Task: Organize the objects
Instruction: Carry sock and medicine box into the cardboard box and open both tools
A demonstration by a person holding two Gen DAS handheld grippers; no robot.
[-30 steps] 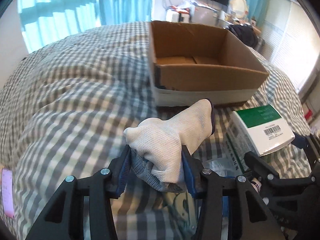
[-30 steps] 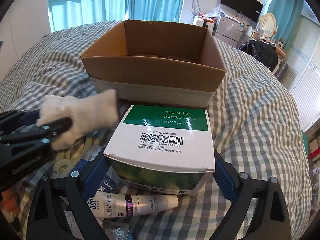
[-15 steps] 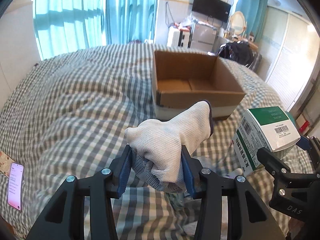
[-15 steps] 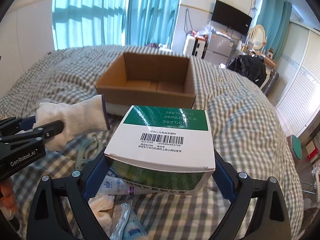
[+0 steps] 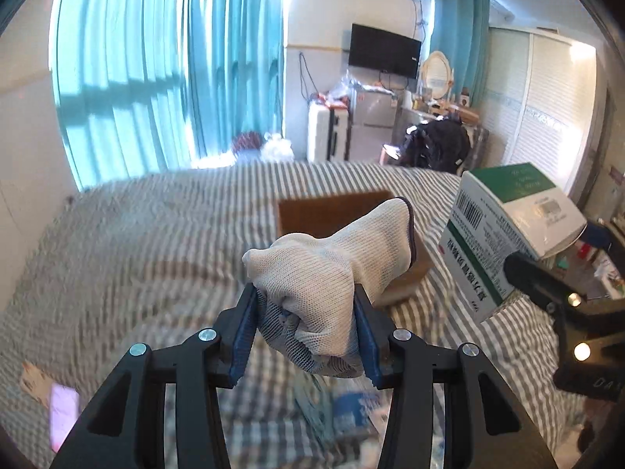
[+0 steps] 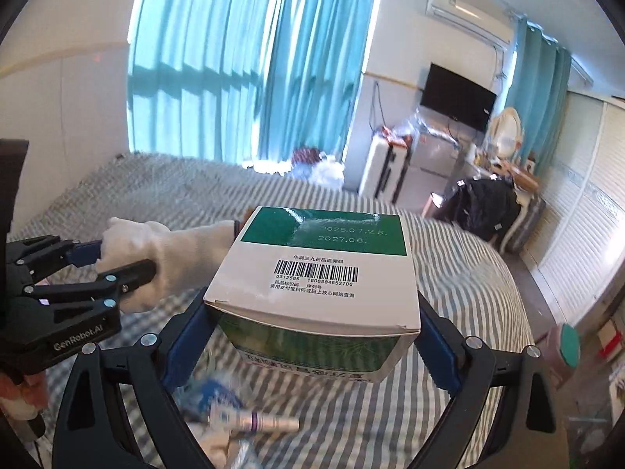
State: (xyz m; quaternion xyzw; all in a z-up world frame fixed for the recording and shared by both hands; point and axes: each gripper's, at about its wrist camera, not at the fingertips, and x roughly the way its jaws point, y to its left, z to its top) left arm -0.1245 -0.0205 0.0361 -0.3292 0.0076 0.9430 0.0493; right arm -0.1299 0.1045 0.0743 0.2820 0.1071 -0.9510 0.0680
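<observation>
The left tongs (image 5: pixel 306 336) are raised above the bed (image 5: pixel 136 242), pinching a bunched white glove (image 5: pixel 324 273) with its cuff pointing forward. The right tongs (image 6: pixel 312 336) are level beside them, clamped on a green-and-white carton (image 6: pixel 316 273), barcode face up. Both have lifted since half a second ago, when they hung lower and the cardboard box looked larger. The box (image 5: pixel 332 211) sits on the bed beyond the glove; its inside is hidden. A tube (image 6: pixel 265 424) lies blurred below.
</observation>
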